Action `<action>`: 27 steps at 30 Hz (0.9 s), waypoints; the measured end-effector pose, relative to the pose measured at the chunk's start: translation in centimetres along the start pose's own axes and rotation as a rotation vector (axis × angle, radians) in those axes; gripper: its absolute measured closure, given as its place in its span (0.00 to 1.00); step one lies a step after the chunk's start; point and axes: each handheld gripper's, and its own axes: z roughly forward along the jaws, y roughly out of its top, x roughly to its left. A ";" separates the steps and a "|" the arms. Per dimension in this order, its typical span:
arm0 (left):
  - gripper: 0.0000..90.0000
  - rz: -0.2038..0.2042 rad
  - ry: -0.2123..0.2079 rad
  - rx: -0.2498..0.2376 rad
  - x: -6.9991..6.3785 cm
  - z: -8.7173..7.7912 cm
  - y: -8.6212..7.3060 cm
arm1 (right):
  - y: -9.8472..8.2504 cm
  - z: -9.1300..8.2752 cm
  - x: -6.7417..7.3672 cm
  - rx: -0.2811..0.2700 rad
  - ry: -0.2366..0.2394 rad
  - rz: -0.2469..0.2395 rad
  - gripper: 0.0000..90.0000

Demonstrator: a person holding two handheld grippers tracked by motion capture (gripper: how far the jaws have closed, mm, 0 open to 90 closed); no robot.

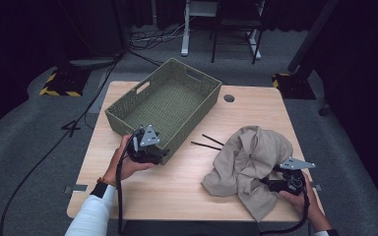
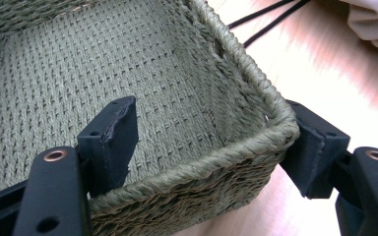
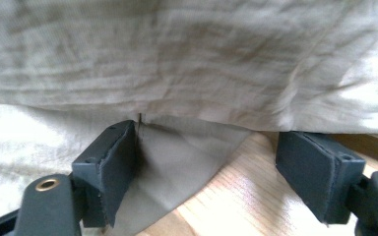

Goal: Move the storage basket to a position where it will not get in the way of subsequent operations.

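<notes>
Left gripper view: gripper jaws straddle basket corner.

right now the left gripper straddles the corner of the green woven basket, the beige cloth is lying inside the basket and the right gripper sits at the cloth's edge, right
Not quite: the beige cloth lies on the table, beside the green woven basket, not in it, as the high view shows. The left gripper does straddle the basket's corner, and the right gripper sits open at the cloth's edge.
</notes>
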 end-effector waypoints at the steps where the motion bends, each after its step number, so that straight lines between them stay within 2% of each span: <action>1: 0.32 -0.004 -0.003 0.005 -0.1 -0.1 0.0 | 0.0 0.0 0.0 0.000 0.000 0.000 0.26; 4: 0.34 -0.022 -0.049 0.011 -0.2 -0.5 0.2 | 0.0 0.0 0.0 -0.001 -0.001 0.002 0.26; 5: 0.34 -0.033 -0.075 0.009 -0.2 -0.6 0.2 | 0.0 0.0 0.0 -0.001 -0.001 0.002 0.26; 8: 0.38 -0.078 -0.195 -0.033 -0.7 -0.9 0.4 | 0.0 0.0 0.0 0.000 -0.001 0.002 0.26; 10: 0.39 -0.071 -0.255 -0.044 -1.5 -0.9 0.5 | 0.0 0.0 0.0 0.000 -0.001 0.001 0.26; 11: 0.39 -0.067 -0.269 -0.043 -1.8 -0.9 0.6 | 0.0 0.0 0.0 -0.001 -0.001 0.001 0.26; 12: 0.38 -0.052 -0.304 -0.036 -2.5 -0.9 0.9 | 0.0 0.0 0.0 -0.001 -0.001 0.002 0.26; 13: 0.36 -0.038 -0.319 -0.028 -2.9 -0.9 1.1 | 0.0 0.0 0.0 -0.001 -0.001 0.001 0.26; 15: 0.34 0.004 -0.339 -0.009 -3.6 -1.0 1.3 | 0.0 0.0 0.0 -0.001 -0.001 0.001 0.26; 17: 0.35 0.057 -0.324 0.014 -4.0 -1.1 1.6 | 0.0 0.0 0.0 -0.001 -0.001 0.001 0.26; 18: 0.35 0.066 -0.324 0.010 -3.9 -1.2 1.7 | 0.0 0.0 0.0 -0.001 -0.001 0.001 0.26; 20: 0.35 0.059 -0.333 -0.018 -3.3 -1.5 1.8 | 0.0 0.0 0.0 -0.001 -0.001 0.001 0.26; 22: 0.35 0.063 -0.312 -0.022 -2.6 -1.8 1.8 | 0.0 0.0 0.0 -0.001 -0.001 0.001 0.26; 24: 0.31 0.062 -0.329 -0.015 -2.1 -1.6 1.6 | 0.0 0.0 0.0 0.000 -0.001 0.001 0.26; 27: 0.31 0.070 -0.359 0.007 -1.6 -0.9 1.1 | 0.0 0.0 0.0 -0.001 -0.001 0.001 0.26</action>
